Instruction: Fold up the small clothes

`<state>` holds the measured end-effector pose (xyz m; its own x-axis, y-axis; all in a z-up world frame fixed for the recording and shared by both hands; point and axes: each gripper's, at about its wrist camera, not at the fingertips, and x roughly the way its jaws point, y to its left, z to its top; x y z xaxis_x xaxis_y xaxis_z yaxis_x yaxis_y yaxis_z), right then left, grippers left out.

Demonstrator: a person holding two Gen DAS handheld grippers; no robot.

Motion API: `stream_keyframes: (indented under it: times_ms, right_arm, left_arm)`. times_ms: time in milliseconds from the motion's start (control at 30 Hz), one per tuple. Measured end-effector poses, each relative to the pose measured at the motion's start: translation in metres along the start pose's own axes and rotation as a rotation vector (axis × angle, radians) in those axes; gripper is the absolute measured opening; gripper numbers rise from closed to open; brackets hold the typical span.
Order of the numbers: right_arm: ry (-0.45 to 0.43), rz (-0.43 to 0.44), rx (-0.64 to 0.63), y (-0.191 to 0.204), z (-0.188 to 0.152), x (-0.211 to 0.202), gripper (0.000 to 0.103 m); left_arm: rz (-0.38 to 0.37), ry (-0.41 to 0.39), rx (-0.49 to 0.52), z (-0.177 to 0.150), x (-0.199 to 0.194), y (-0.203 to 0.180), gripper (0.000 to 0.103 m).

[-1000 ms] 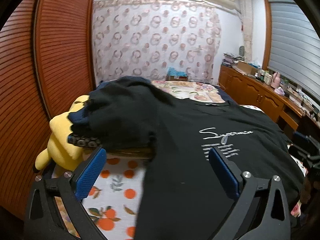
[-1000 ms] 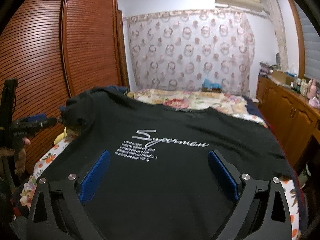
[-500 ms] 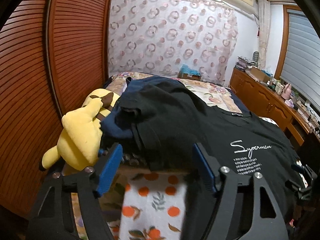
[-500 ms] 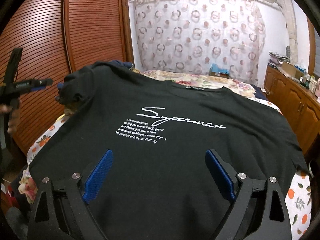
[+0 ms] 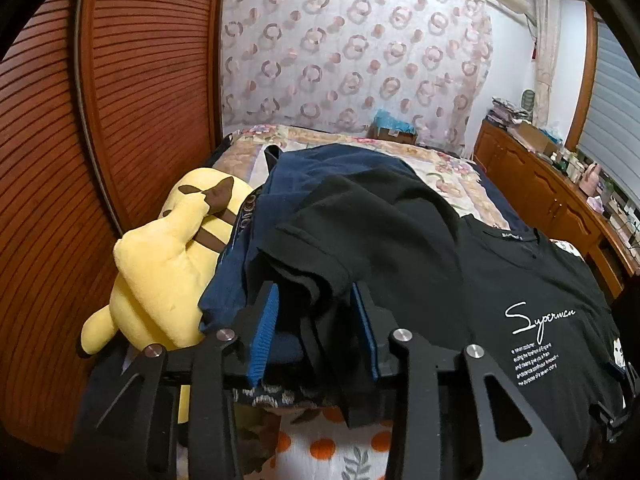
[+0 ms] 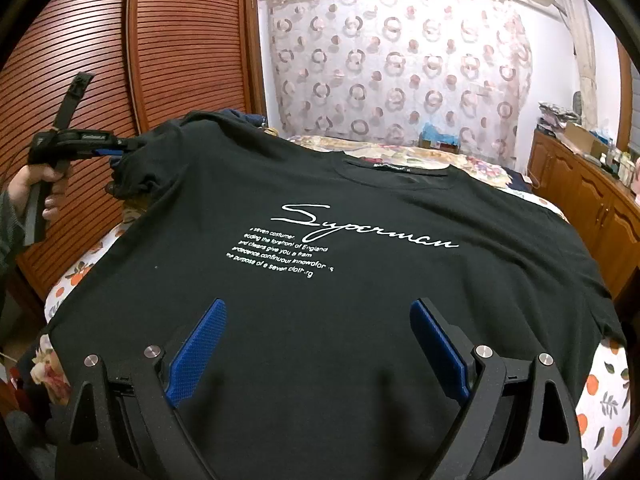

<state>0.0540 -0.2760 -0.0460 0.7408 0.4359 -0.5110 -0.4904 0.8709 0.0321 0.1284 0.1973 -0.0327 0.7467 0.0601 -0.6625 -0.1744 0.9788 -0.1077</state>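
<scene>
A black T-shirt with white script print lies spread front-up on the bed; it also shows in the left wrist view. Its left sleeve is bunched between the blue pads of my left gripper, which is closing on it; the pads still stand a little apart. From the right wrist view the left gripper is at the shirt's far left sleeve. My right gripper is open and empty, hovering over the shirt's lower front.
A yellow plush toy lies at the bed's left edge by the wooden slatted wardrobe. A navy garment lies under the sleeve. An orange-print sheet covers the bed. A wooden cabinet runs along the right.
My left gripper has moved left to the sleeve and its jaws have narrowed around it. My right gripper has come closer over the shirt, still open.
</scene>
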Motion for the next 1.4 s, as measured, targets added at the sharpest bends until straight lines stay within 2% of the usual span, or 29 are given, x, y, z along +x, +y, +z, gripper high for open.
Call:
stream_keyframes:
  times_ms: [67, 133, 167, 200, 367, 600, 833, 933, 967, 1033, 1100, 1133, 1200, 1267, 1400]
  right_arm:
    - [0.0, 0.002, -0.003, 0.001, -0.001, 0.0, 0.094]
    - [0.0, 0.001, -0.002, 0.002, -0.002, -0.002, 0.094]
    - [0.0, 0.002, -0.001, 0.001, -0.001, -0.002, 0.094]
    - [0.0, 0.003, 0.002, 0.001, -0.001, -0.002, 0.094]
    - [0.0, 0.006, 0.006, -0.004, 0.001, 0.0, 0.094]
    - [0.0, 0.008, 0.017, -0.007, 0.001, 0.001, 0.094]
    - [0.004, 0.013, 0.036, -0.011, 0.001, 0.002, 0.094]
    - [0.006, 0.013, 0.043, -0.012, 0.0, 0.002, 0.094]
    - [0.006, 0.012, 0.044, -0.012, -0.001, 0.001, 0.094]
    - [0.007, 0.013, 0.045, -0.012, -0.002, 0.001, 0.094]
    - [0.008, 0.014, 0.045, -0.012, -0.002, 0.0, 0.094]
    - [0.007, 0.015, 0.045, -0.013, -0.001, 0.0, 0.094]
    - [0.008, 0.014, 0.047, -0.013, -0.001, 0.0, 0.094]
    - [0.009, 0.016, 0.049, -0.013, -0.001, 0.0, 0.094]
    - [0.012, 0.017, 0.049, -0.014, 0.0, 0.001, 0.094]
  left_arm:
    - [0.0, 0.007, -0.001, 0.003, 0.005, 0.001, 0.034]
    - [-0.015, 0.005, -0.004, 0.007, 0.006, 0.003, 0.023]
    - [-0.017, -0.003, 0.002, 0.009, 0.005, 0.002, 0.008]
    - [-0.009, -0.008, 0.011, 0.01, 0.004, 0.001, 0.004]
    - [-0.02, -0.084, 0.06, 0.024, -0.019, -0.012, 0.003]
    - [-0.092, -0.118, 0.124, 0.041, -0.039, -0.049, 0.003]
    - [-0.201, -0.111, 0.271, 0.045, -0.05, -0.136, 0.003]
    - [-0.199, -0.089, 0.357, 0.042, -0.044, -0.173, 0.003]
    - [-0.197, -0.08, 0.373, 0.042, -0.042, -0.18, 0.005]
    - [-0.216, -0.073, 0.377, 0.04, -0.042, -0.186, 0.019]
    - [-0.234, -0.081, 0.376, 0.036, -0.045, -0.184, 0.048]
    - [-0.238, -0.085, 0.373, 0.033, -0.046, -0.181, 0.051]
    - [-0.24, -0.071, 0.365, 0.026, -0.045, -0.179, 0.069]
    - [-0.24, -0.058, 0.346, 0.015, -0.044, -0.171, 0.075]
    - [-0.198, -0.044, 0.345, -0.015, -0.04, -0.158, 0.079]
